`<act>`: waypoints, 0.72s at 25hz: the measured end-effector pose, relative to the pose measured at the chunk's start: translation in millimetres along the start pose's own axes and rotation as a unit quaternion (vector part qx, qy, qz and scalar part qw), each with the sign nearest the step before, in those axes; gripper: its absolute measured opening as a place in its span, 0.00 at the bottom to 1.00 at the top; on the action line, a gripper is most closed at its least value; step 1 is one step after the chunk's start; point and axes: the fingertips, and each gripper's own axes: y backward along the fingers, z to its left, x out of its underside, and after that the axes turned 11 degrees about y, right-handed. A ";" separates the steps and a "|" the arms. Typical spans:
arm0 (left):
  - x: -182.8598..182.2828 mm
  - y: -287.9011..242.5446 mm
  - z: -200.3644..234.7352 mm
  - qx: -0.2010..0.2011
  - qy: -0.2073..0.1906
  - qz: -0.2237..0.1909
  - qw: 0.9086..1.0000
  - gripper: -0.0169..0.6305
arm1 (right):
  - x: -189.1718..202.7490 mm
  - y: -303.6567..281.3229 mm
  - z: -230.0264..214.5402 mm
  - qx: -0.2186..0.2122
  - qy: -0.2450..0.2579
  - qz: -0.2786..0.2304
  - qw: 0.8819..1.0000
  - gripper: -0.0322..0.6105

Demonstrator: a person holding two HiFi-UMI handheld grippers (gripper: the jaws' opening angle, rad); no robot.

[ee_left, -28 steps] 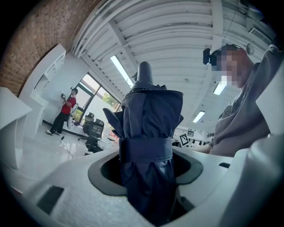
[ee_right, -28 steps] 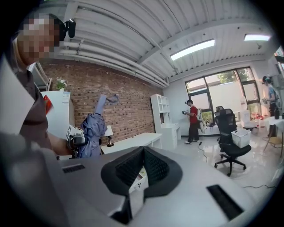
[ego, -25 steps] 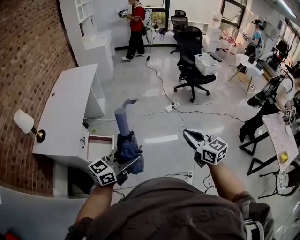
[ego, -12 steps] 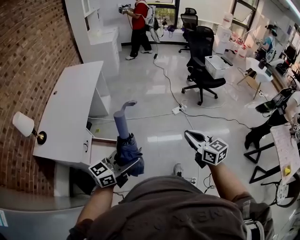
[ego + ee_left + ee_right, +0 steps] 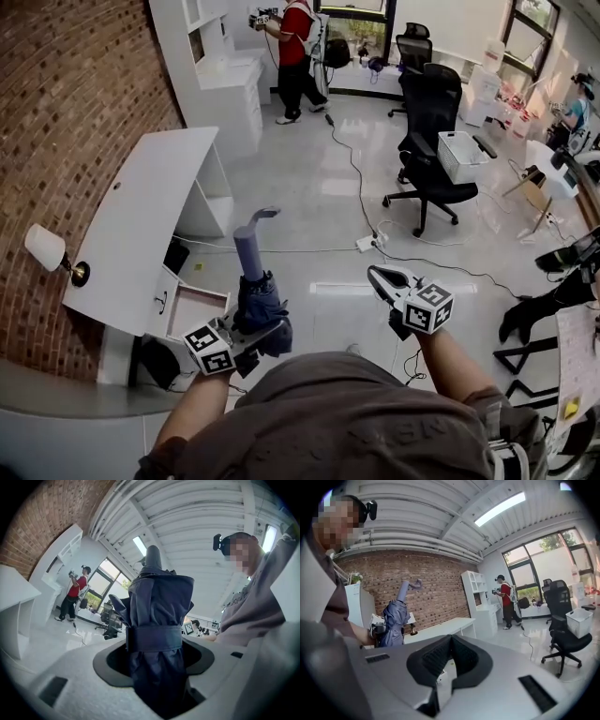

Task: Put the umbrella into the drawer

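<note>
A folded dark blue umbrella [image 5: 254, 291] with a lilac handle stands upright in my left gripper [image 5: 251, 323], whose jaws are shut on its strapped canopy [image 5: 154, 639]. The handle's hooked end points away from me. To the left of that gripper, the white desk [image 5: 141, 225] has a small drawer [image 5: 194, 310] pulled open, showing a pale, empty-looking inside. My right gripper [image 5: 377, 274] hovers over the floor to the right, its pads meeting at the tips [image 5: 451, 638] with nothing between them. In the right gripper view the umbrella [image 5: 393, 620] shows at the left.
A lamp [image 5: 49, 249] sits on the desk's near end by the brick wall [image 5: 66, 112]. A black office chair [image 5: 433, 141] and a cable with a power strip [image 5: 366, 243] lie ahead on the floor. A person in red [image 5: 296, 47] stands far back by white shelving.
Both grippers and the umbrella have been carried forward across the floor; the desk and its open drawer now lie closer at the left. The grip on the umbrella is unchanged.
</note>
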 end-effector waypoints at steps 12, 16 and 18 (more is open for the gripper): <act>-21.0 -173.3 32.2 -0.029 0.036 -0.032 0.998 0.42 | 3.1 17.8 -171.7 -0.046 0.000 0.007 0.999 0.04; -27.2 -185.7 47.1 -0.032 0.035 -0.020 0.999 0.42 | 10.8 8.4 -184.2 -0.043 -0.014 0.009 0.999 0.04; -33.6 -187.4 58.0 -0.027 0.038 -0.017 0.999 0.42 | 9.5 2.2 -186.3 -0.036 -0.016 0.007 0.999 0.04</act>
